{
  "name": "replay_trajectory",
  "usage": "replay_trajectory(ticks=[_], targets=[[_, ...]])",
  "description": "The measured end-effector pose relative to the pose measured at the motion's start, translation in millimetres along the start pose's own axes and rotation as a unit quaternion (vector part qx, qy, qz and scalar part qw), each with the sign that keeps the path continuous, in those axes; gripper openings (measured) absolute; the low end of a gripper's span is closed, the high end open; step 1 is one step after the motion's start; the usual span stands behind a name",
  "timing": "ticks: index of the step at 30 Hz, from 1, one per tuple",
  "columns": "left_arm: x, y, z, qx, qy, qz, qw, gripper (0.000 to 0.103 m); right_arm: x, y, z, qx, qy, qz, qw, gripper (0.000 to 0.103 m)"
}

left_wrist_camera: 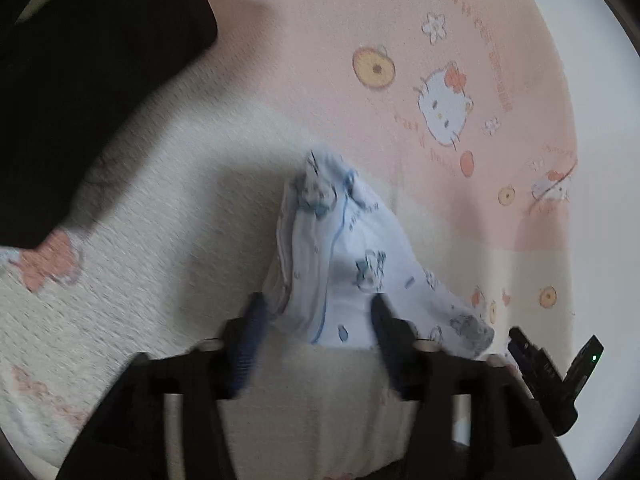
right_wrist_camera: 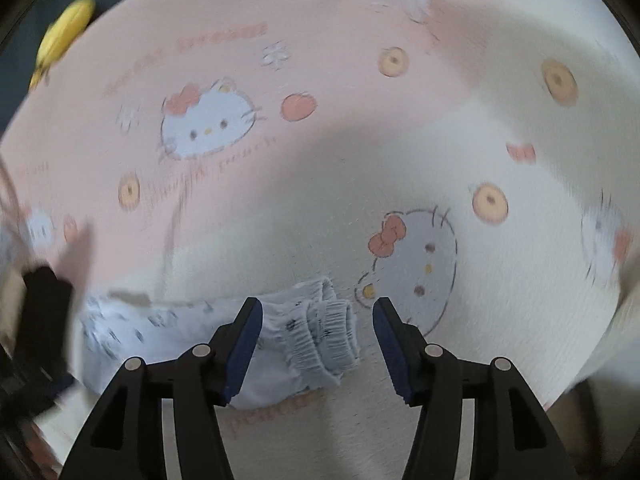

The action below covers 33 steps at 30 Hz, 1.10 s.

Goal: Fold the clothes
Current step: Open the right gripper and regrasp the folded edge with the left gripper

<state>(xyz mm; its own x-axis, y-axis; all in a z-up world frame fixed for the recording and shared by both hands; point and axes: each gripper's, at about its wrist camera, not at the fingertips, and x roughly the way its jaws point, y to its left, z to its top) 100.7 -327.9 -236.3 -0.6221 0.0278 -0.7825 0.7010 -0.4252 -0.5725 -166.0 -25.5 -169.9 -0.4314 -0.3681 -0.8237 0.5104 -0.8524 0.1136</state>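
Pink-and-cream bedsheet (right_wrist_camera: 320,184) lies open beyond pale-blue garment (left_wrist_camera: 340,256); both tongs (left_wrist_camera: 316,312) (right_wrist_camera: 318,312) gape, empty.

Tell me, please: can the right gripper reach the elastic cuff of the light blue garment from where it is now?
Probably yes. The right gripper is open and the ribbed cuff of the light blue garment already lies between its fingers, nearer the left one. Nothing covers the cuff on the printed blanket.
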Motion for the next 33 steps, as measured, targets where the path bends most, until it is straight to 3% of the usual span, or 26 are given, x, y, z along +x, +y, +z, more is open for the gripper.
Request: replay_trajectory(ticks=[5,8,11,15,20,22,25,28,33], targets=[[3,-2,6,0.034,-0.012,0.039,0.9986,0.055,17,15,-8,-0.071,0.017,-0.022,0.997,0.057],[4,-3,9,0.054,-0.02,0.063,0.9964,0.056,22,14,-14,-0.069,0.028,-0.019,0.997,0.057],[18,-8,15,0.067,-0.021,0.06,0.9957,0.055,33,8,-14,-0.055,0.041,-0.025,0.997,0.056],[43,-13,20,0.079,0.001,0.069,0.9945,0.055,48,2,-16,-0.028,0.073,-0.011,0.997,0.052],[63,-21,21,0.097,0.013,0.087,0.9914,0.053,59,10,-16,-0.049,0.08,-0.01,0.996,0.052],[63,-24,19,0.108,0.003,0.098,0.9893,0.04,65,12,-16,-0.055,0.082,-0.019,0.995,0.049],[61,-26,18,0.123,-0.01,0.115,0.9857,0.026,69,11,-15,-0.044,0.07,-0.02,0.996,0.035],[57,-27,19,0.125,-0.018,0.122,0.9845,0.017,67,17,-14,-0.057,0.054,-0.03,0.996,0.03],[50,-20,23,0.106,-0.023,0.118,0.9871,0.016,60,21,-8,-0.068,0.033,-0.034,0.997,0.03]])
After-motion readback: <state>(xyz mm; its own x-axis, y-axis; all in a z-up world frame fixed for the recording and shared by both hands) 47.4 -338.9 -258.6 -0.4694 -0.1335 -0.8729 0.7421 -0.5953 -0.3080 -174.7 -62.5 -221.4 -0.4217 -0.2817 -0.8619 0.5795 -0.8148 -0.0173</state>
